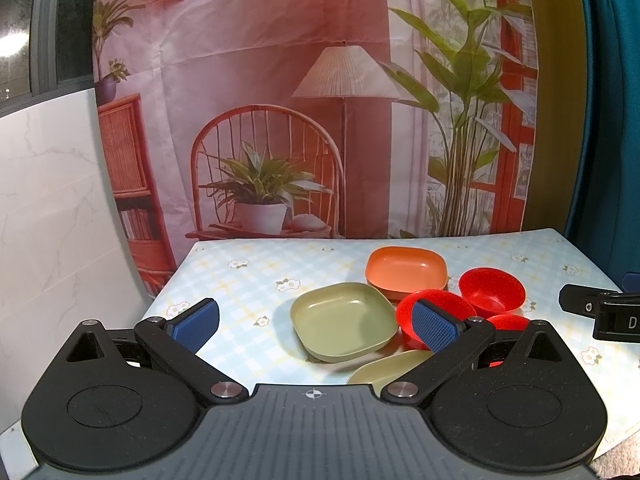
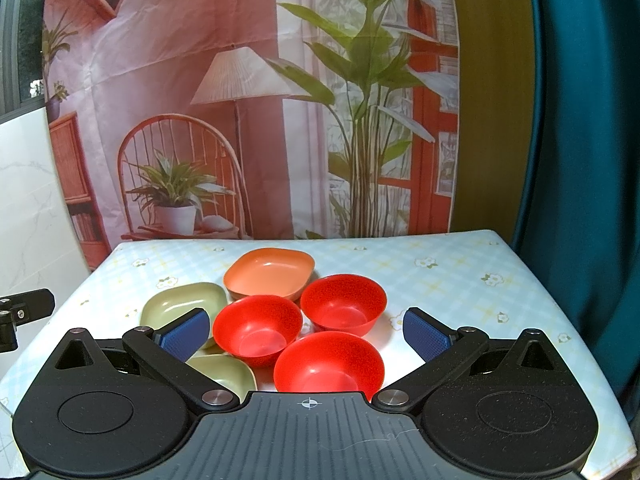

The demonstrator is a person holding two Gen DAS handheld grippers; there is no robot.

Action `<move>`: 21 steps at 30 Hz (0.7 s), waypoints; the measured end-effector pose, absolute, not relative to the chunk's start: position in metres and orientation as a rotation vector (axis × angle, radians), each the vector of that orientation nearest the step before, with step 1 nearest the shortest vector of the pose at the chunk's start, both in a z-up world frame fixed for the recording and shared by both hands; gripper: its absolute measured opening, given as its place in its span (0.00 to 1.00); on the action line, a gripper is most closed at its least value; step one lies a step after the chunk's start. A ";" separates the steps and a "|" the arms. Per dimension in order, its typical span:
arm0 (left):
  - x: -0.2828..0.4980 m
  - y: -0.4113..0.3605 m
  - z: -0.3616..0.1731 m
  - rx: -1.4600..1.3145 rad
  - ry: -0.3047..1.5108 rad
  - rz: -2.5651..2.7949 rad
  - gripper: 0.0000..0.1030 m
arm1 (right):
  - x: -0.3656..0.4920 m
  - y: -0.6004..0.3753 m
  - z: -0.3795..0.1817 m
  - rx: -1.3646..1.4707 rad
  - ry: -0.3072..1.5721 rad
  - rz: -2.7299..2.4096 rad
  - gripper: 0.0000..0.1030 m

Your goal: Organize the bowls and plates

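Observation:
Three red round bowls sit together on the table: one at left [image 2: 256, 326], one behind [image 2: 343, 303], one nearest [image 2: 329, 362]. An orange square plate [image 2: 269, 273] lies behind them. Two green square plates lie left of them, one farther [image 2: 180, 304] and one nearer [image 2: 224, 374]. In the left wrist view the farther green plate [image 1: 344, 320], the orange plate [image 1: 406, 271] and a red bowl [image 1: 491, 288] show. My left gripper [image 1: 316, 326] is open and empty above the green plate. My right gripper [image 2: 306, 334] is open and empty above the red bowls.
The table carries a pale checked cloth with flowers [image 2: 440, 280]. A printed backdrop [image 2: 240, 100] hangs behind it, a white marble panel [image 1: 48, 220] stands at left and a teal curtain [image 2: 580, 140] at right. The right gripper's body [image 1: 600, 312] shows at the left view's right edge.

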State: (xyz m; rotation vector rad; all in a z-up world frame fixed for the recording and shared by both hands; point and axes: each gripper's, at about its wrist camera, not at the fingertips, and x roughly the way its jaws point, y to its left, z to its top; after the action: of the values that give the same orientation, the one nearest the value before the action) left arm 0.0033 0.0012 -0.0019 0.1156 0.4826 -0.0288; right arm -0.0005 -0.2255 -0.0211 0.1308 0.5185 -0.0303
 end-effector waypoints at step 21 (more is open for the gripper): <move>0.012 0.005 -0.004 0.105 0.499 0.004 1.00 | 0.002 -0.228 -0.023 0.133 0.505 -0.024 1.00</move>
State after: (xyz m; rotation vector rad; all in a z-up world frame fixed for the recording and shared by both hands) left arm 0.0125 0.0051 -0.0035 0.1046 0.4985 0.0040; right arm 0.0021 -0.2280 -0.0228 0.1334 0.5053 -0.0237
